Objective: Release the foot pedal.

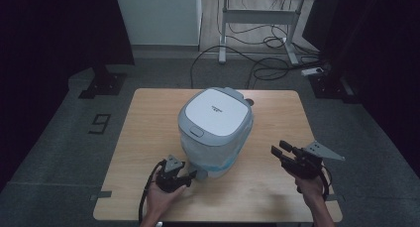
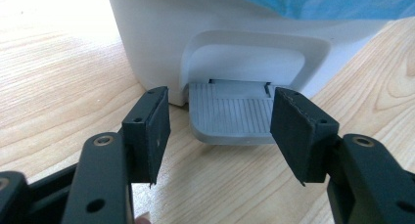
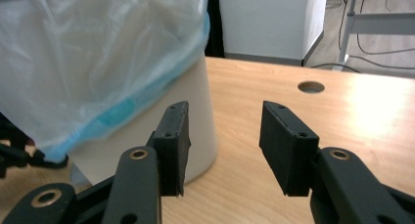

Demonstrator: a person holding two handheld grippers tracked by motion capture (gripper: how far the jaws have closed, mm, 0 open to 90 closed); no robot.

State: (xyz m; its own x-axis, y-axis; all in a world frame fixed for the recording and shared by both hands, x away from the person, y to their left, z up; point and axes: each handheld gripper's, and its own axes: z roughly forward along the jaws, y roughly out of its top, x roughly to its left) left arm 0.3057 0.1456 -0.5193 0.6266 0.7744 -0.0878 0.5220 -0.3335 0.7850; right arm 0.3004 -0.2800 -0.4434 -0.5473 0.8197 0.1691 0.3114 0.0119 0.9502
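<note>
A white plastic pedal bin (image 1: 216, 133) with a grey-rimmed flat lid stands shut at the centre of the high view, on the light wooden tabletop (image 1: 277, 187). A clear and blue plastic liner bag (image 3: 93, 67) hangs out from under the lid and drapes down the bin's wall. At the foot of the bin, in the middle of the left gripper view, a ribbed grey foot pedal (image 2: 231, 115) juts from a recess and sits just above the tabletop. The left tongs (image 1: 194, 176) lie low at the lower centre of the high view, jaws parted to either side of the pedal's front edge; no pad presses on it. The right tongs (image 1: 279, 150), at the lower right of that view, stand well apart from the bin, jaws about half open and empty. A round cable hole (image 3: 311, 87) lies in the tabletop beyond them.
</note>
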